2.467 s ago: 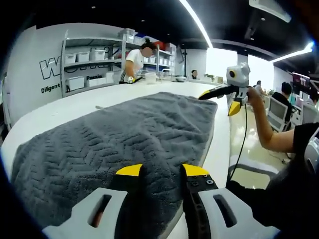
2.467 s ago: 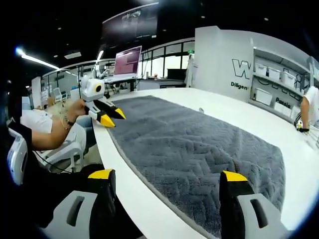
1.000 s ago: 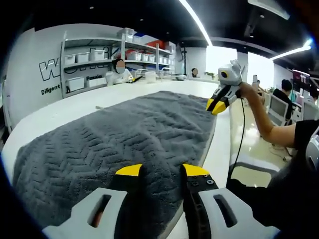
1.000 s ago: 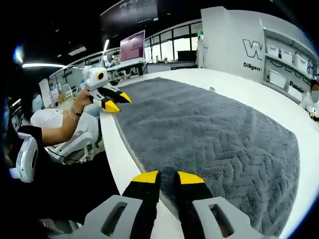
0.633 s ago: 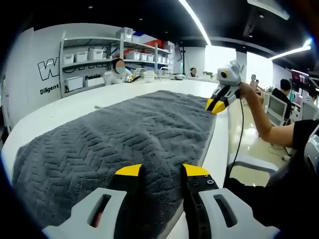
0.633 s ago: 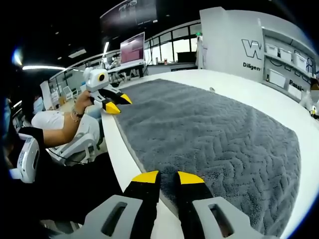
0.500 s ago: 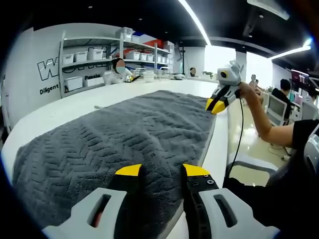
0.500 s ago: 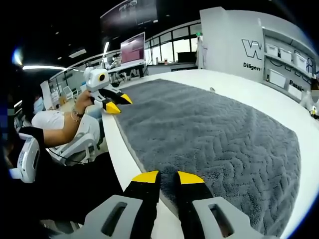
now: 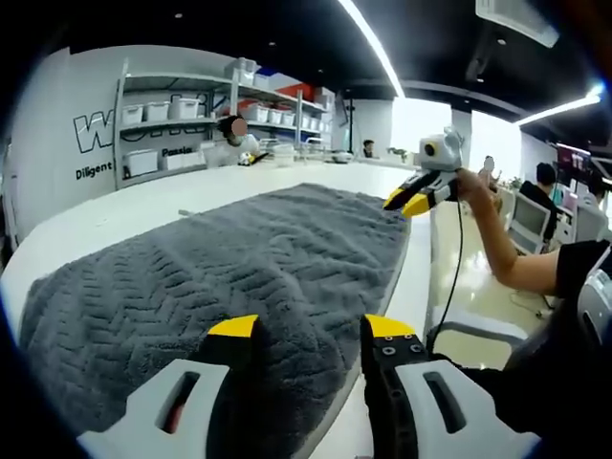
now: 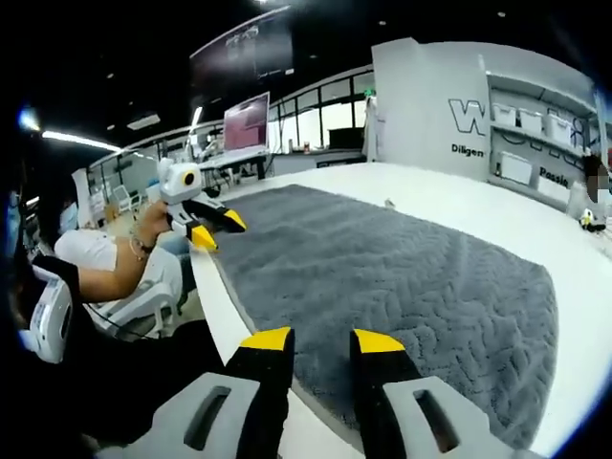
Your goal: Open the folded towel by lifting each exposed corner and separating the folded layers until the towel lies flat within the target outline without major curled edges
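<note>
Reading from the left gripper view: the left gripper (image 9: 311, 330) has its yellow-tipped fingers (image 9: 234, 328) parted, with a clear gap between them and nothing clamped. The near corner of the grey herringbone-textured terry towel (image 9: 239, 258) lies in that gap and below it. In the right gripper view, the right gripper (image 10: 321, 340) has its fingers (image 10: 378, 341) parted more narrowly, also gripping nothing. They are poised over the towel's (image 10: 402, 277) near long edge.

The towel lies spread open on the white curved counter (image 9: 115, 206), its surface mostly flat with mild ripples. One long edge runs close along the counter's (image 10: 215, 296) rim on the person's side.

Each gripper shows in the other's view, held above the far corner of that edge: the right one (image 9: 409, 201) and the left one (image 10: 215, 229), tips apart. A person's forearm (image 9: 492, 239) leads back from it. White shelving with storage bins (image 9: 163, 110) stands behind the counter.
</note>
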{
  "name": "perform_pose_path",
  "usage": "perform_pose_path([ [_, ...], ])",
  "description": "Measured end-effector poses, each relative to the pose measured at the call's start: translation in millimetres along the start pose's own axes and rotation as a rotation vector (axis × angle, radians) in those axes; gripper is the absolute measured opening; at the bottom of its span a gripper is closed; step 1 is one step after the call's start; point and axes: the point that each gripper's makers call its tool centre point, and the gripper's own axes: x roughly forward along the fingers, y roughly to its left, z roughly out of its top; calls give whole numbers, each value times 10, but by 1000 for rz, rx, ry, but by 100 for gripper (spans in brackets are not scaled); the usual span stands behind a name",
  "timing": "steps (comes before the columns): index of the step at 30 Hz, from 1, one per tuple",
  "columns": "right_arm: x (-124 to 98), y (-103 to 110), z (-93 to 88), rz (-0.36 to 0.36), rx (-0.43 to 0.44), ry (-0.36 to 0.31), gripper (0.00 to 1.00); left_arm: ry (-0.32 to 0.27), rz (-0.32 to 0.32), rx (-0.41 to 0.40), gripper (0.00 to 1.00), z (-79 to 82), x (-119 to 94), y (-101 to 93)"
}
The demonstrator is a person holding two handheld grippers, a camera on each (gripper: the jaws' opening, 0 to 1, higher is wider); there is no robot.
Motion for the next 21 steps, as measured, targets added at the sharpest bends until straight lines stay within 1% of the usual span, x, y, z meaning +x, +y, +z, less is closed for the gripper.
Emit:
perform_pose_path([
  [2,-46,-18,17,-16,3,-11,25,-43,8,-12,49,86,-37,8],
  [4,-90,-30,8,-28,-11,-8,25,-71,17,-16,55,139,-79,22],
  [8,-184,-117,-18,-70,-14,0,26,-102,60,-20,67,189,-172,102],
  [12,-280,-224,-40,-112,-14,4,25,-112,82,-25,72,189,-263,157],
  [16,-352,-314,-106,-138,0,18,25,-130,97,-38,78,189,-342,201],
  [18,-374,-363,-168,-151,7,36,25,-134,108,-41,82,177,-379,228],
  [21,-398,-437,-254,-180,11,67,23,-134,119,-47,85,148,-427,265],
])
